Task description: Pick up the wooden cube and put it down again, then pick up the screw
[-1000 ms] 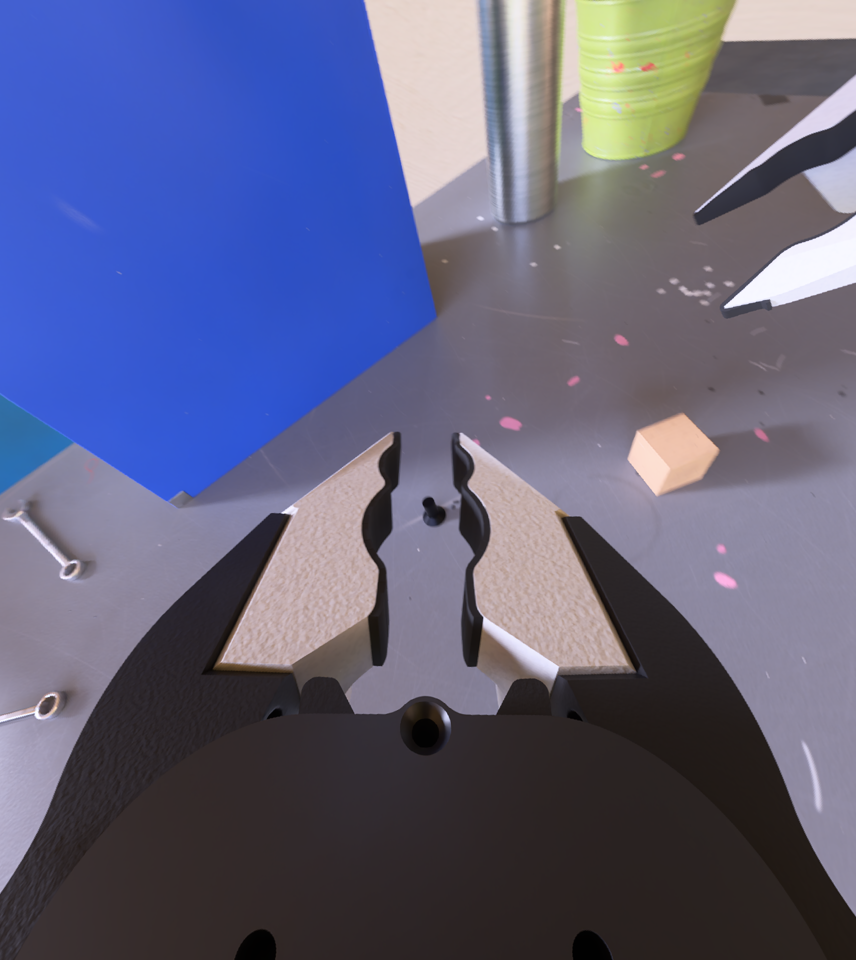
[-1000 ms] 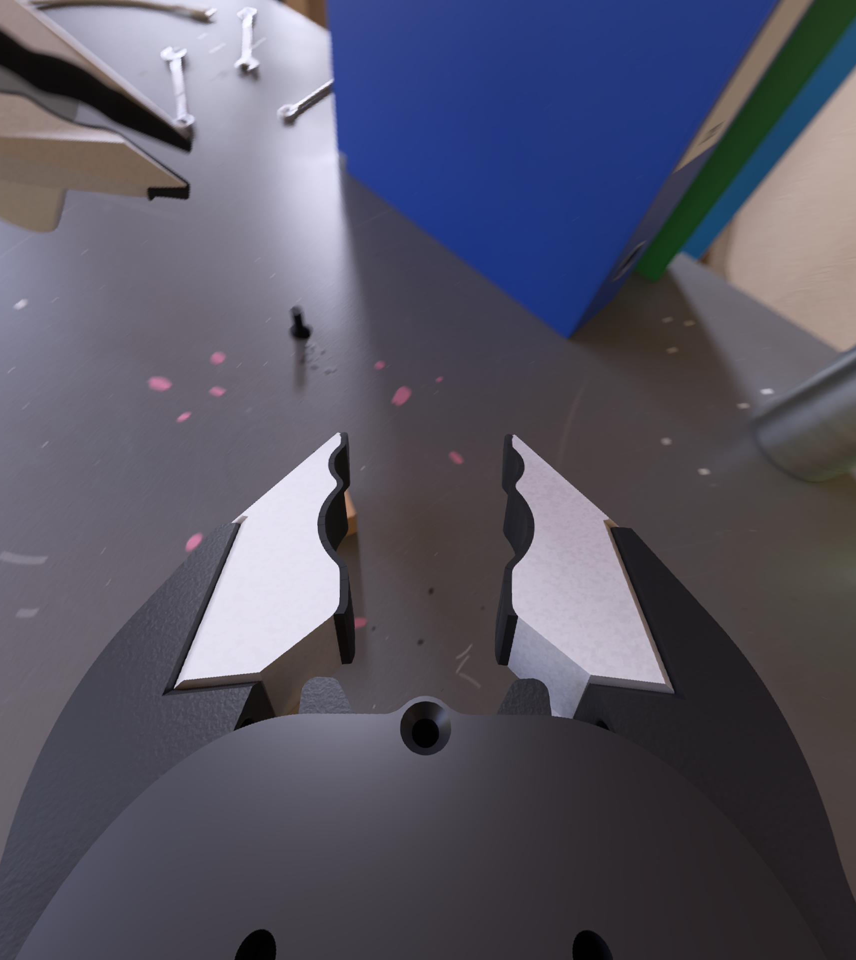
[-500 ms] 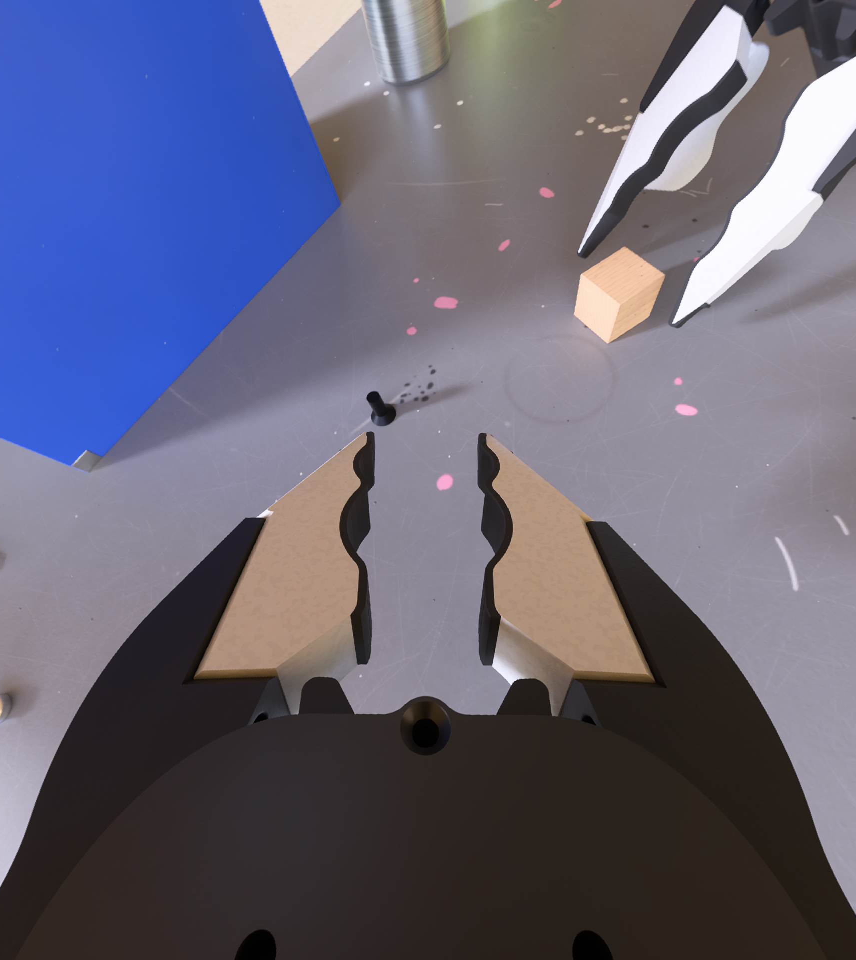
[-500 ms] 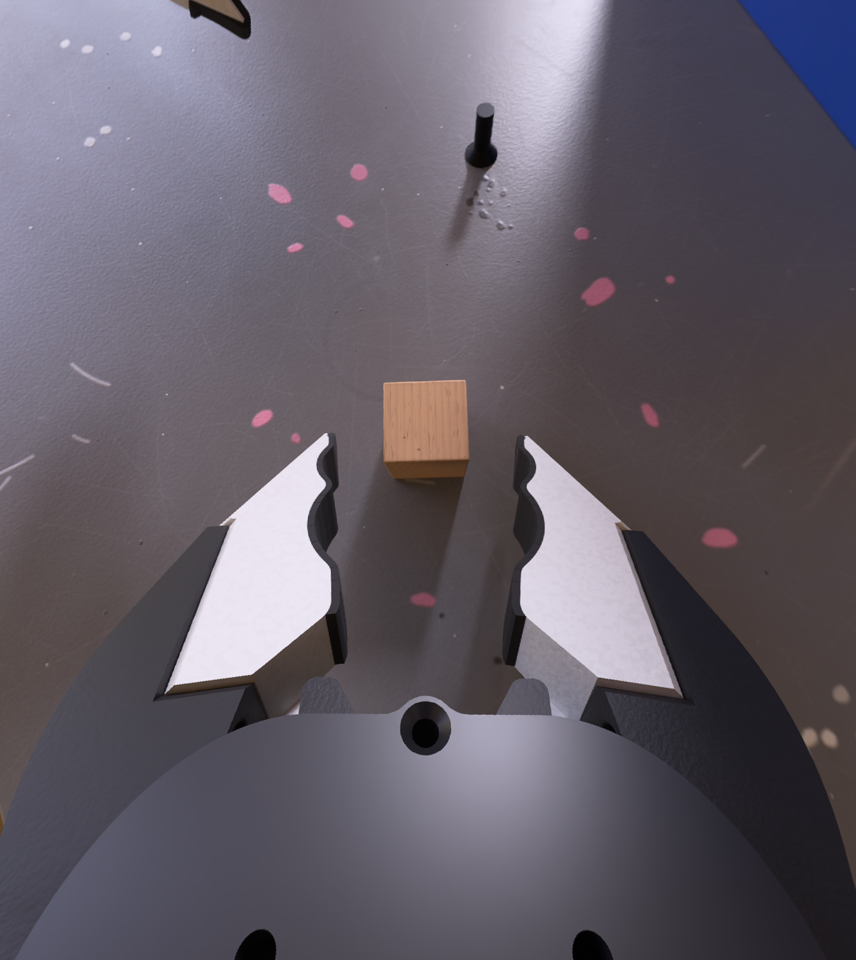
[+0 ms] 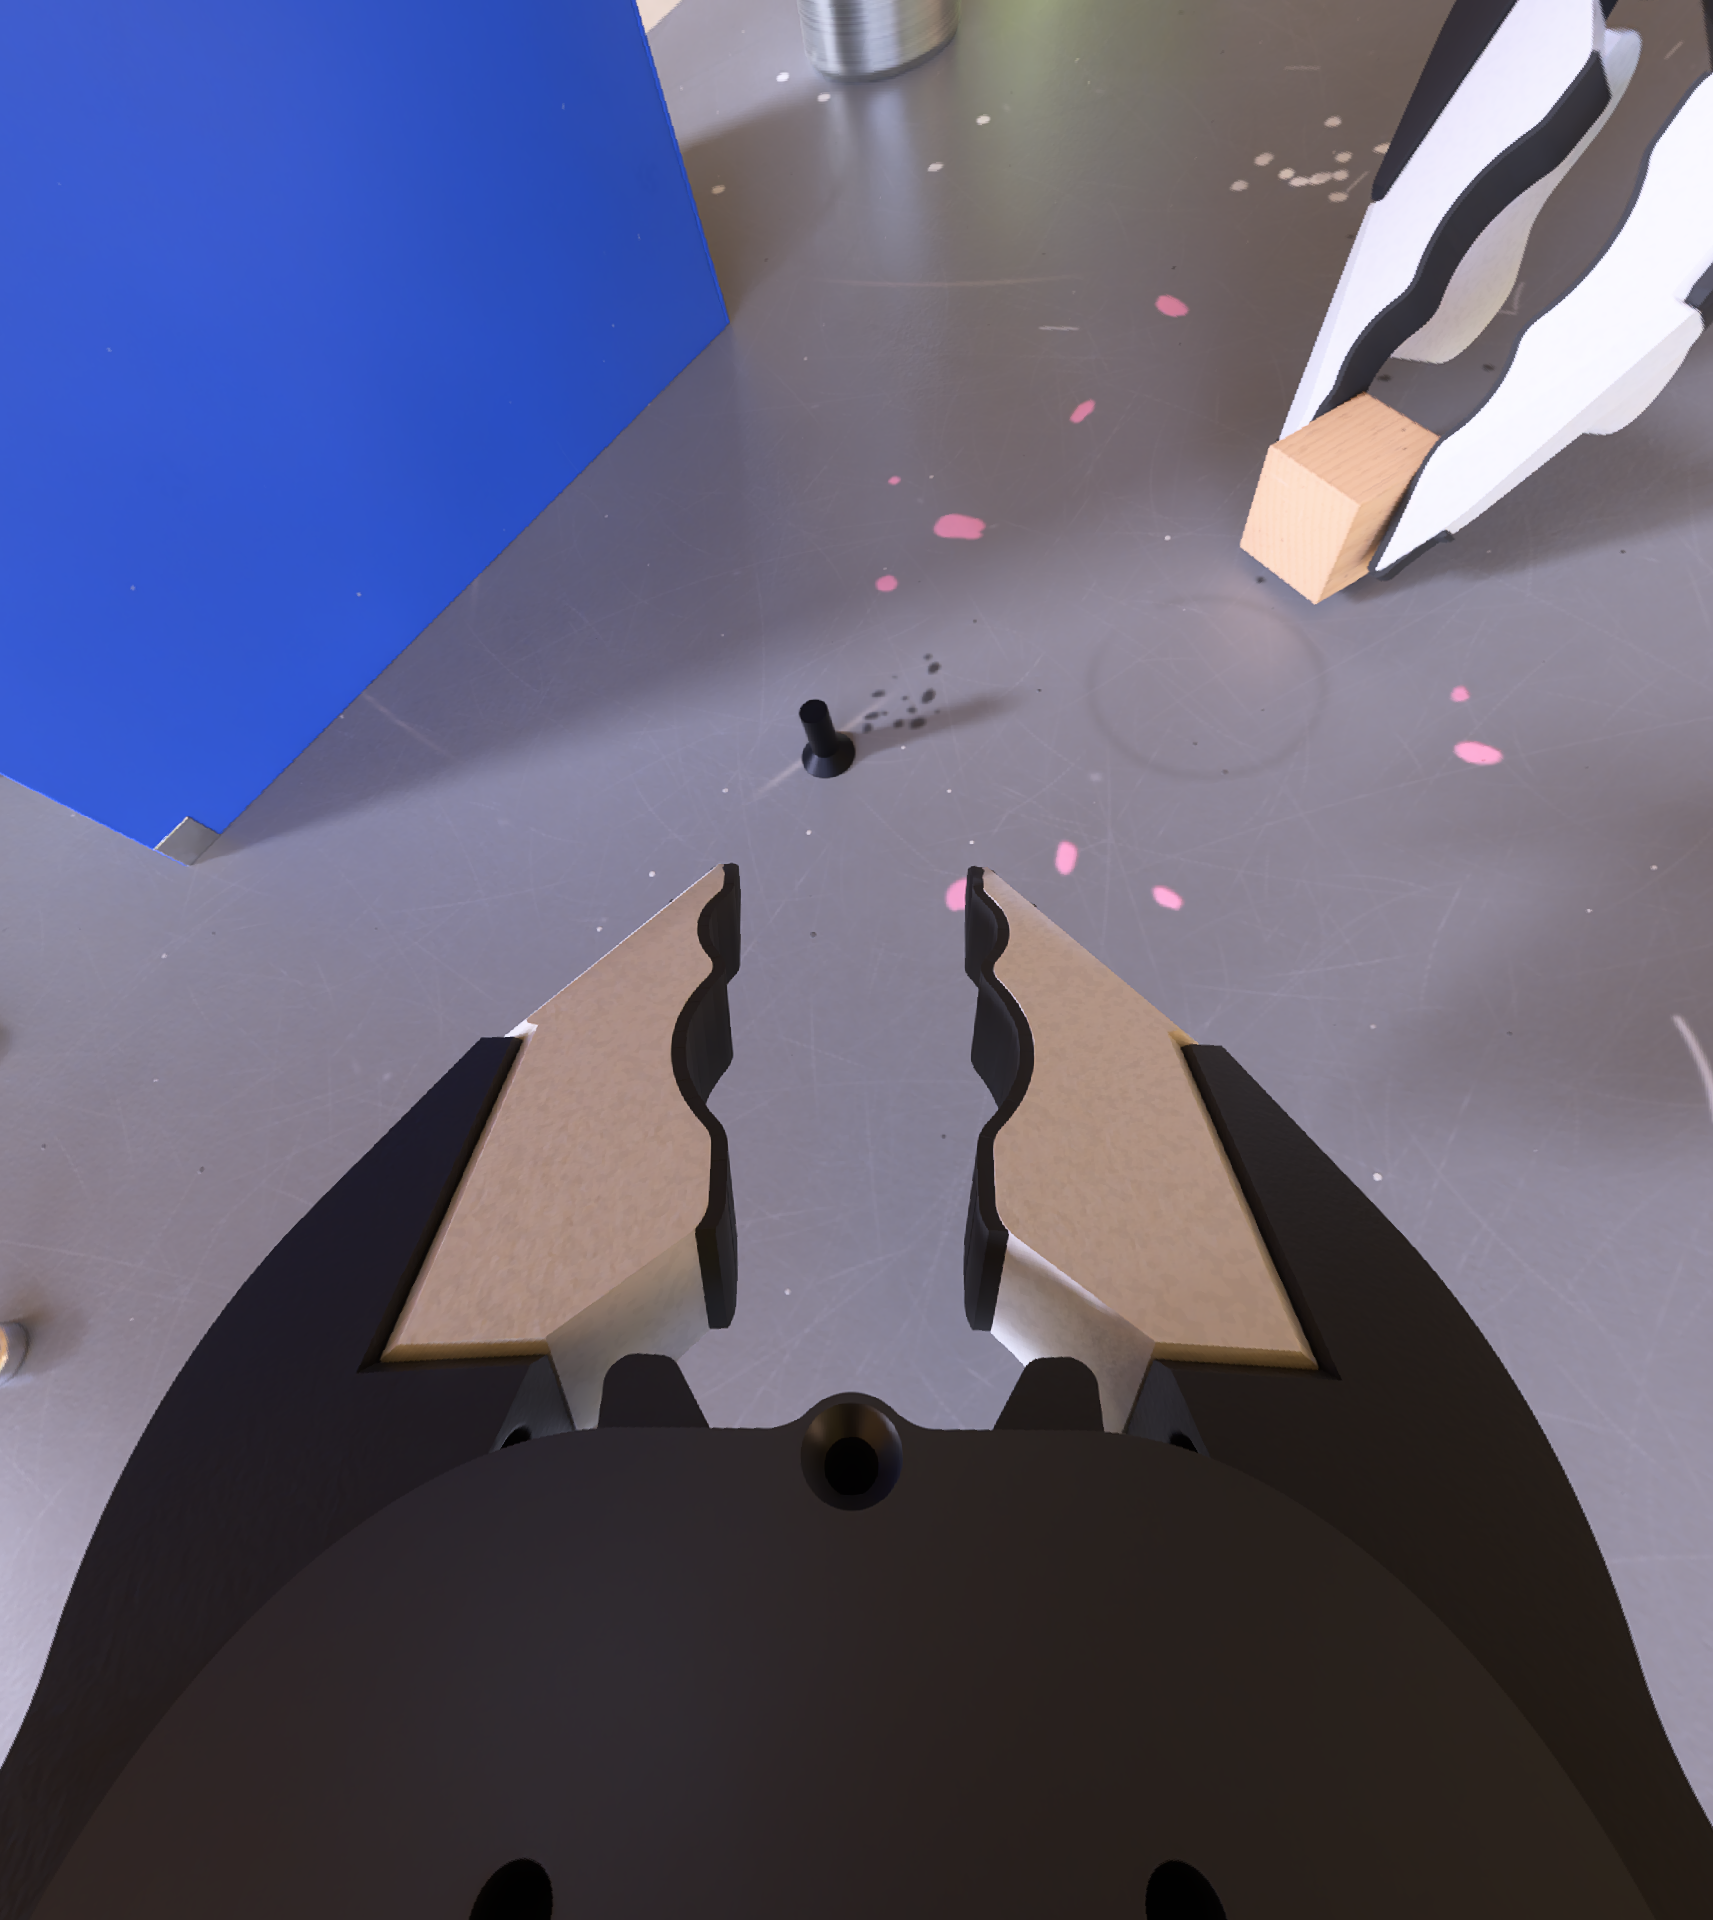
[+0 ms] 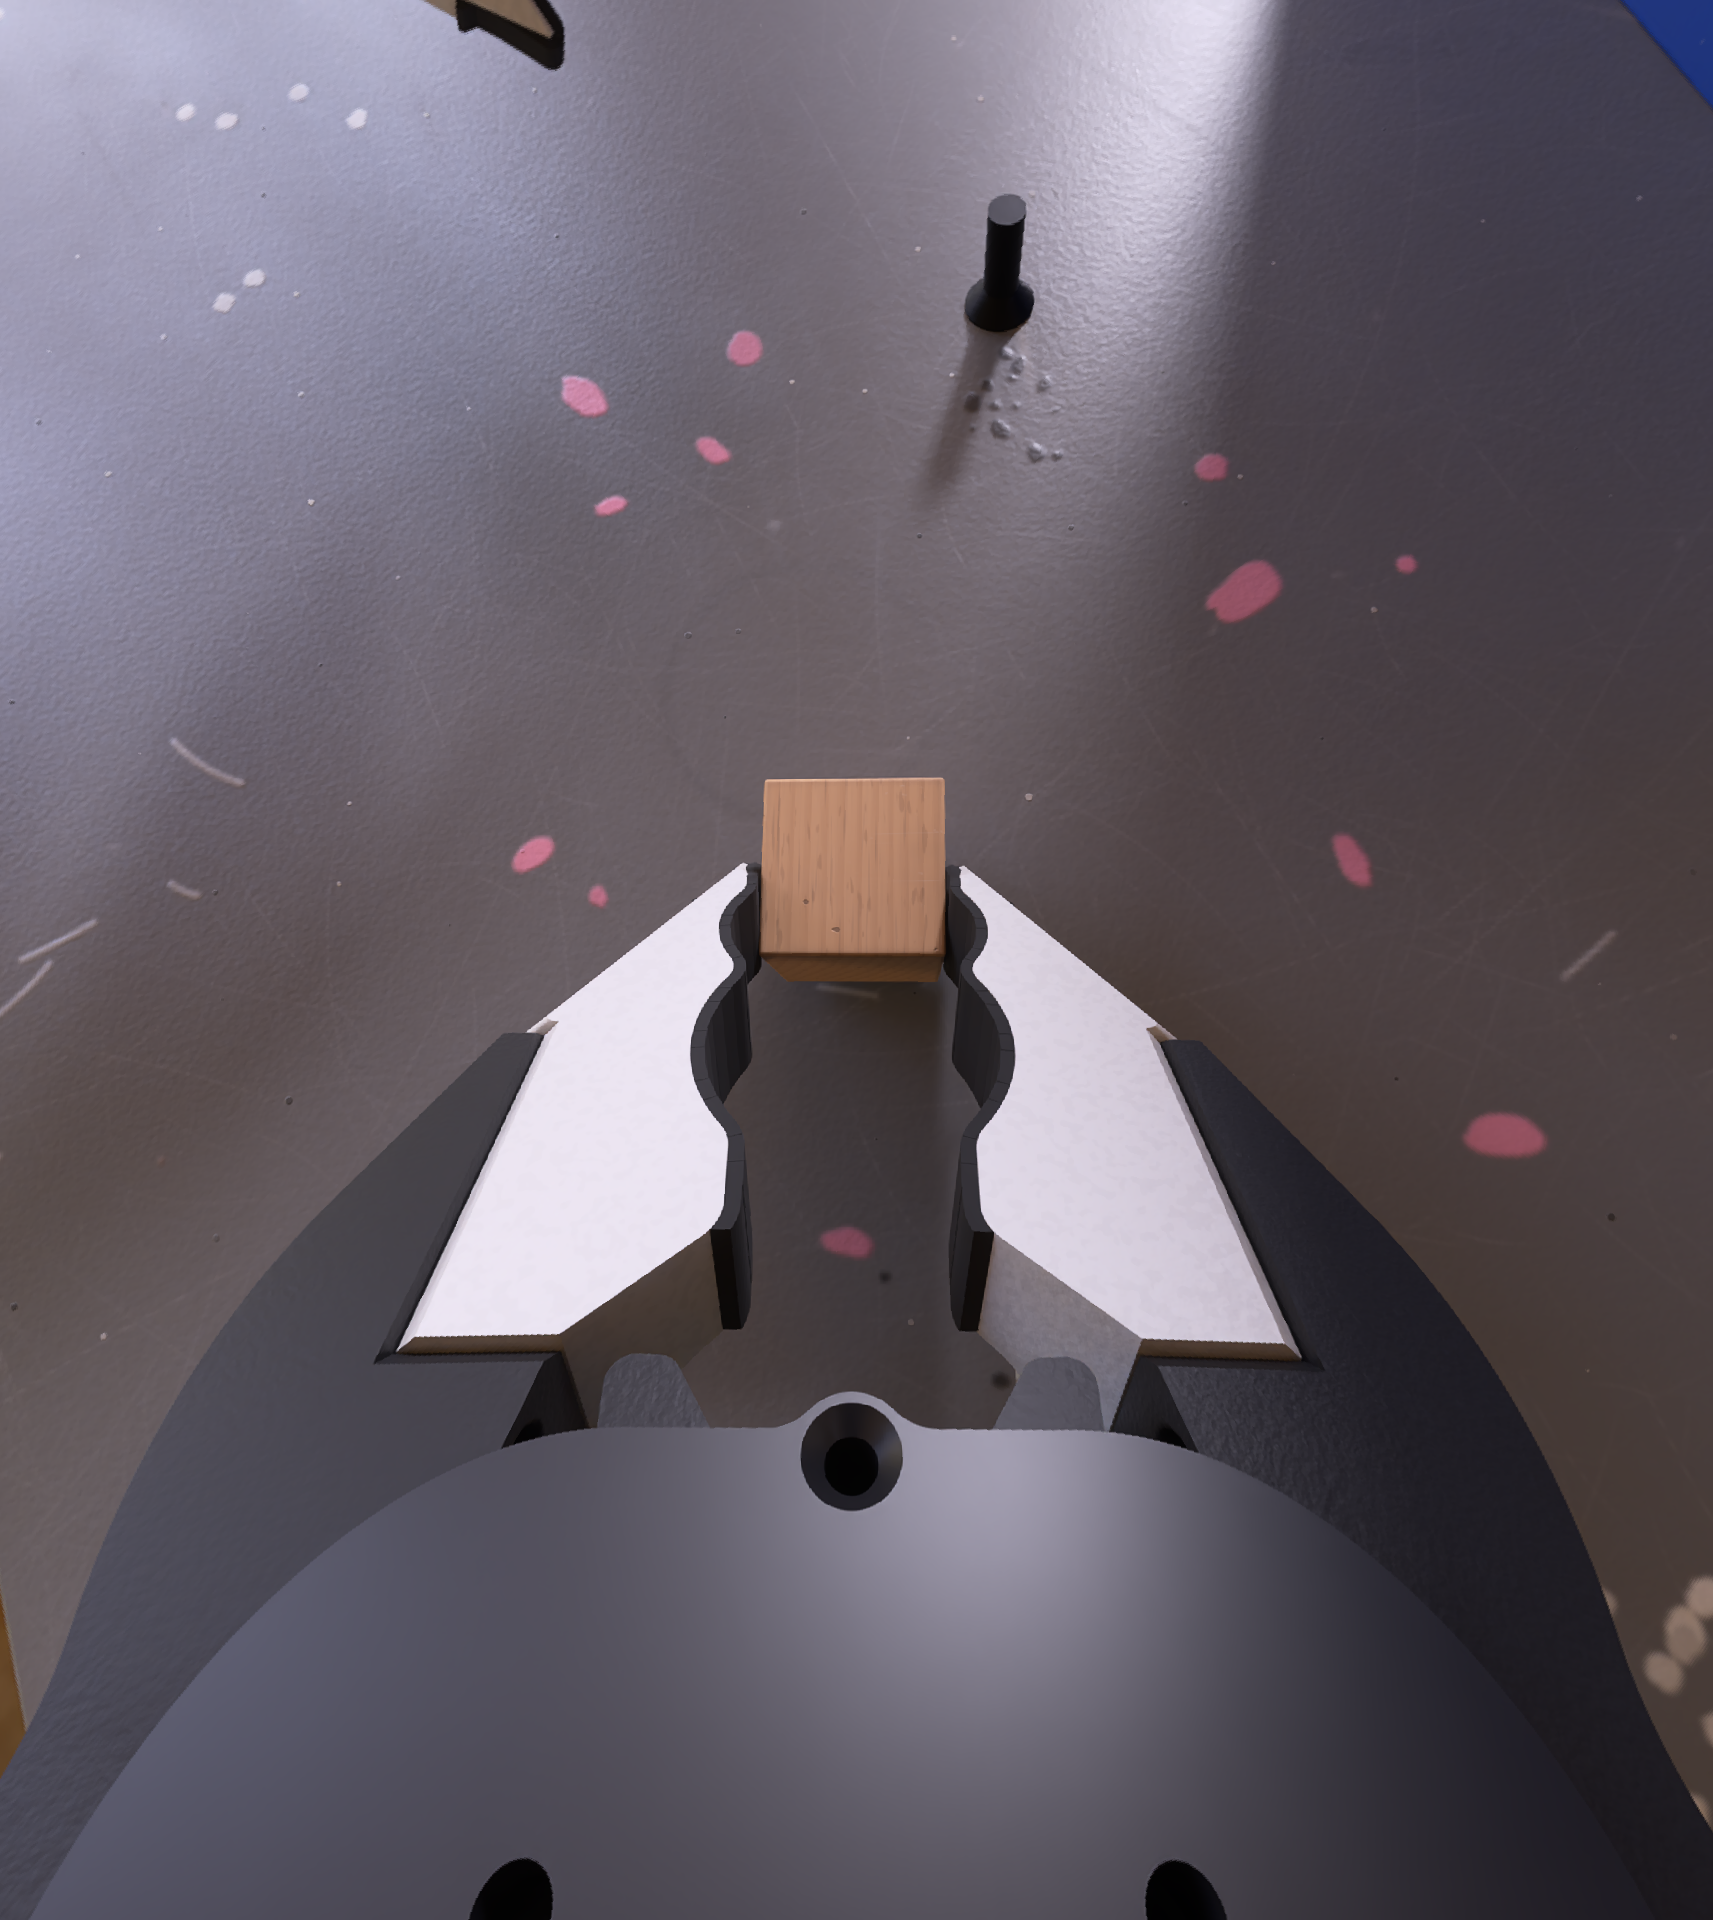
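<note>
R gripper [image 6: 852, 883] pinching wooden cube [image 6: 852, 871] on grey table [image 6: 312, 623].
L gripper [image 5: 850, 883] spread, empty; black screw [image 5: 821, 740] upright just ahead, well apart from cube.

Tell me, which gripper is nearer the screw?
Left. The left gripper hangs open just short of the screw. The right gripper is farther off, its fingertips on either side of the cube.
</note>
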Controlling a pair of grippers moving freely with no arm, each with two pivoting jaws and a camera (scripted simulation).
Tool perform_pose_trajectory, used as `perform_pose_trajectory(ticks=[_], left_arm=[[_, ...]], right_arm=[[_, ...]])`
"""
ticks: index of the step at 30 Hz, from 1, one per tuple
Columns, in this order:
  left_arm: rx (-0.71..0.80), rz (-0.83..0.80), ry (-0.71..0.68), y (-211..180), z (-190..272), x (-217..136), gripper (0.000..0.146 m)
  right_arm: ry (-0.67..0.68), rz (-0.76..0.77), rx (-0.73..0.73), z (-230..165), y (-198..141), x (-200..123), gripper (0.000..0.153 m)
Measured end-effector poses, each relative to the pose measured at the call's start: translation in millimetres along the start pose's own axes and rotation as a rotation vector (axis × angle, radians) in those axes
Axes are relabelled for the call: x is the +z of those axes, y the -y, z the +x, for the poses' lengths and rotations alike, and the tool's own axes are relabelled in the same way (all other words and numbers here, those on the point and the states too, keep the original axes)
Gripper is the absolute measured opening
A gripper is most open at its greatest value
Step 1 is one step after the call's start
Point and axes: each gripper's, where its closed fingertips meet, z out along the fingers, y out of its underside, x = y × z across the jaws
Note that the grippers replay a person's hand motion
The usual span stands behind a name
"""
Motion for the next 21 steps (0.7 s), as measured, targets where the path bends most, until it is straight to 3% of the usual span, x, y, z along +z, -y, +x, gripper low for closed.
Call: perform_pose_trajectory(ticks=[8,15,21], left_arm=[[0.02,0.007,-0.013,4.3,-7.7,5.3,0.045],[0.023,0.012,-0.024,3.8,-10.5,9.7,0.045],[0.026,0.011,-0.014,3.2,-18.3,10.5,0.046]], right_arm=[[0.017,0.03,0.007,-4.1,8.2,-1.9,0.035],[-0.007,0.059,-0.015,-3.7,31.5,-12.4,0.063],[0.011,0.076,-0.118,4.2,64.6,0.0,0.077]])
